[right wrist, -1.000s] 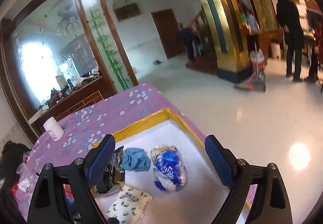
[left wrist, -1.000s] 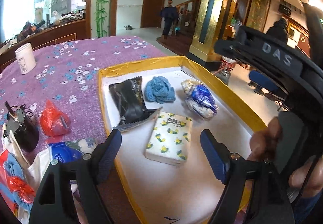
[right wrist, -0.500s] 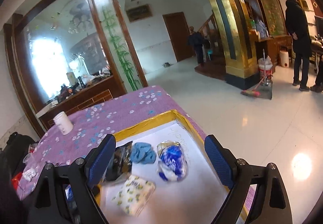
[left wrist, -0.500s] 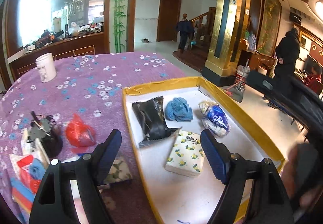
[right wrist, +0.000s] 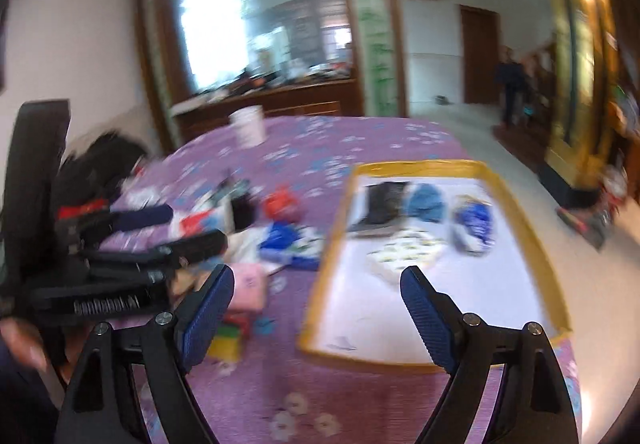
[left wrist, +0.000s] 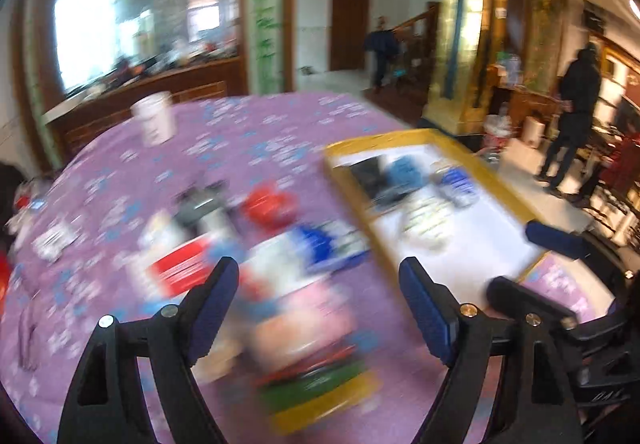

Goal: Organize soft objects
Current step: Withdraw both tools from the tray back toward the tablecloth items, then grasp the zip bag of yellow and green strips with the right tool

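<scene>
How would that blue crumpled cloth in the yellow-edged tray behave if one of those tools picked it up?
The blue cloth lies bunched in soft folds in the tray, so it would probably sag and droop. It looks light, so lifting should take little force. Being fabric, it likely would not slip, roll or break, though a loose end might trail behind.

Both wrist views look forward over the table [left wrist: 280,131], sharing the tray [right wrist: 532,244].
</scene>
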